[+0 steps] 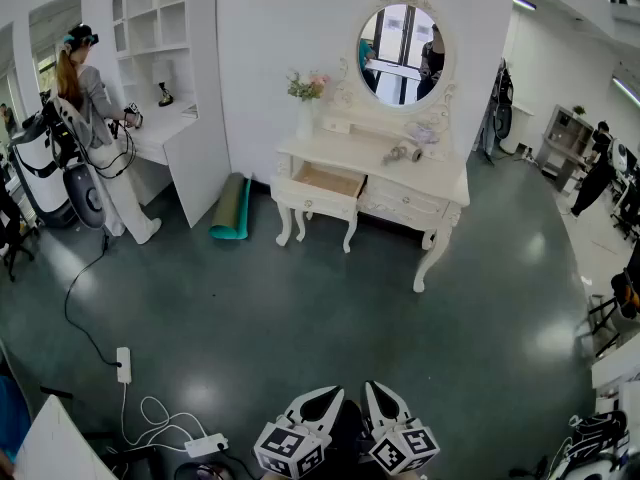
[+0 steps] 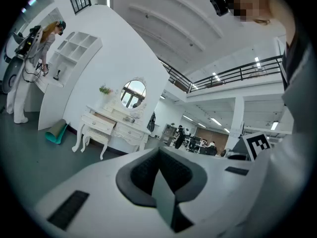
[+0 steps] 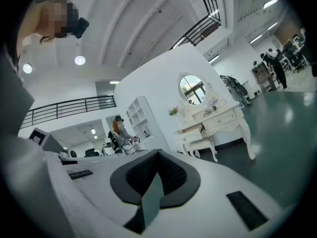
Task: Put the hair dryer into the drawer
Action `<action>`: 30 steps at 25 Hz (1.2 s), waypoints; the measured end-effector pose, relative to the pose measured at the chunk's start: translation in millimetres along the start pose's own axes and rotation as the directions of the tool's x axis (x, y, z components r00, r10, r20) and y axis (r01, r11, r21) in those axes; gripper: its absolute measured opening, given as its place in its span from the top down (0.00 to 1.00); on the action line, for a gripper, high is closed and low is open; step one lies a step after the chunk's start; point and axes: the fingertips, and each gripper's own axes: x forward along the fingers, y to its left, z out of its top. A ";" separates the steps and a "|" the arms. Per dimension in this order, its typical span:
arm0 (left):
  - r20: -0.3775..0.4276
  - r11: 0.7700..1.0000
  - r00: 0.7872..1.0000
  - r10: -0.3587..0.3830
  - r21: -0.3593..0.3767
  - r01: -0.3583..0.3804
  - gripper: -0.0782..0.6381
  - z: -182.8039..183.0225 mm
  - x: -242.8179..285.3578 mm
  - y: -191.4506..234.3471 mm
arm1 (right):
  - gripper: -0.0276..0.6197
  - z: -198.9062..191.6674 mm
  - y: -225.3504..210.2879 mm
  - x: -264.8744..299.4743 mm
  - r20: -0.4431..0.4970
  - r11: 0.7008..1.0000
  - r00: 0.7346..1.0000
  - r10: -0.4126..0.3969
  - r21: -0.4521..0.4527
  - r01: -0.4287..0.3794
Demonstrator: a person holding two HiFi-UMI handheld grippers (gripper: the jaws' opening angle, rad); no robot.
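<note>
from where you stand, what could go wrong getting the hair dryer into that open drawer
1. The grey hair dryer lies far off on the white dressing table. Loose white floor cables lie near your feet, a possible snag.
2. The white vase of flowers stands above the open drawer; a swing could tip it.
3. The left hand-held gripper and right hand-held gripper are shut; open one before grasping.

Cream furniture on a dark green floor, white grippers at the bottom edge.
In the upper centre the dressing table (image 1: 437,184) is cream-white, its open drawer (image 1: 322,181) pale wood inside, with pink and green flowers (image 1: 307,85) and a greyish hair dryer (image 1: 403,152) on top. The rolled mat (image 1: 231,208) to its left is teal, and the floor (image 1: 300,308) is a glossy dark grey-green. The left gripper (image 1: 325,400) and right gripper (image 1: 378,396) are white with dark grey textured pads (image 2: 143,175), and their marker cubes (image 1: 290,450) carry black-and-white squares.
</note>
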 end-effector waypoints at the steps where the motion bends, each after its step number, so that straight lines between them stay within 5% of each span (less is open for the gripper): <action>1: -0.006 1.000 1.000 -0.001 -0.005 0.001 0.86 0.1 2.0 1.3 | 0.93 0.7 -3.0 1.9 -0.002 1.000 1.000 -0.008 0.001 0.008; 15: -0.022 1.000 1.000 0.007 -0.028 -0.008 0.86 19.7 46.9 38.9 | 0.93 15.8 -34.6 56.2 0.002 1.000 1.000 -0.027 -0.006 0.027; 30: -0.011 0.997 0.999 0.051 -0.048 -0.052 0.86 81.0 158.3 132.4 | 0.93 60.1 -104.2 192.6 -0.011 1.000 1.000 0.000 0.005 0.000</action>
